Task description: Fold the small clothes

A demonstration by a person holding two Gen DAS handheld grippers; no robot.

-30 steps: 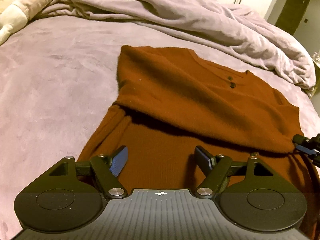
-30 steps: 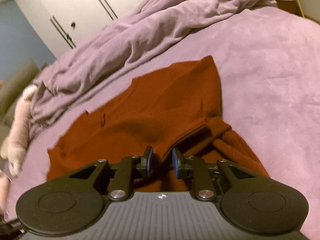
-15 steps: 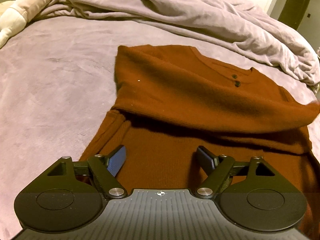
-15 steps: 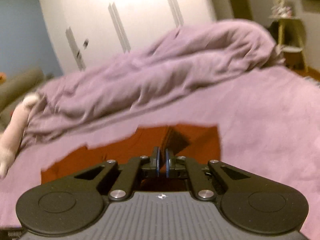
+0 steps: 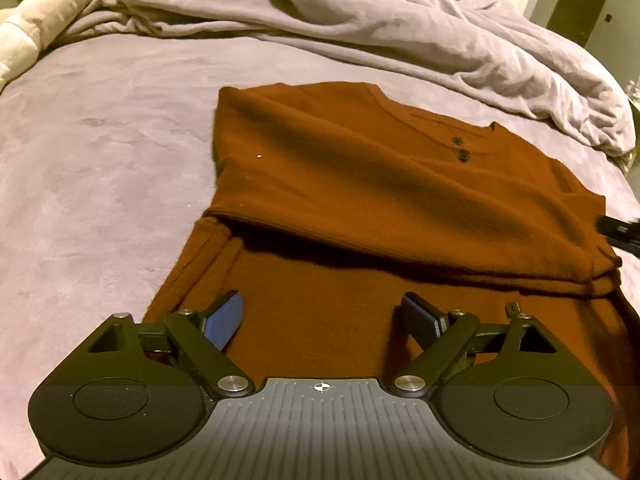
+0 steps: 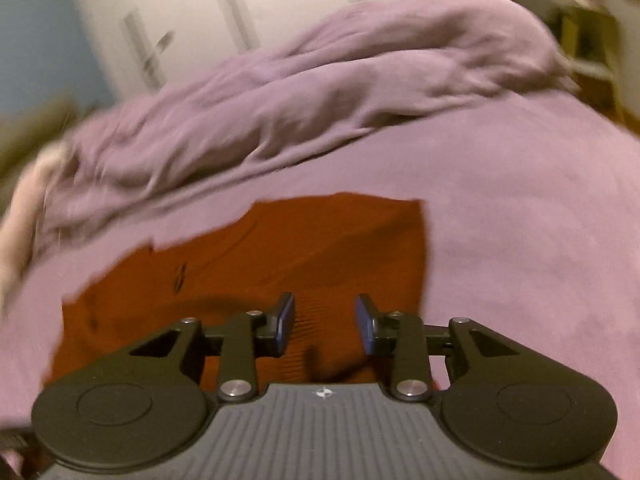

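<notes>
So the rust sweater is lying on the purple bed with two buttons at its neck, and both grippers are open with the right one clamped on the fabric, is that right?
Not quite. The right gripper is not clamped on anything: the right wrist view shows its jaws apart over the sweater. The rest holds: the sweater lies on the purple bed, two buttons sit at its neck, and the left gripper is open too.

One shirt point(image 5: 360, 200) with two buttons point(image 5: 460, 148), one duvet point(image 5: 360, 12), one plush toy point(image 5: 36, 20), one bed point(image 5: 100, 140), two grippers: left point(image 5: 322, 316), right point(image 6: 325, 322).
</notes>
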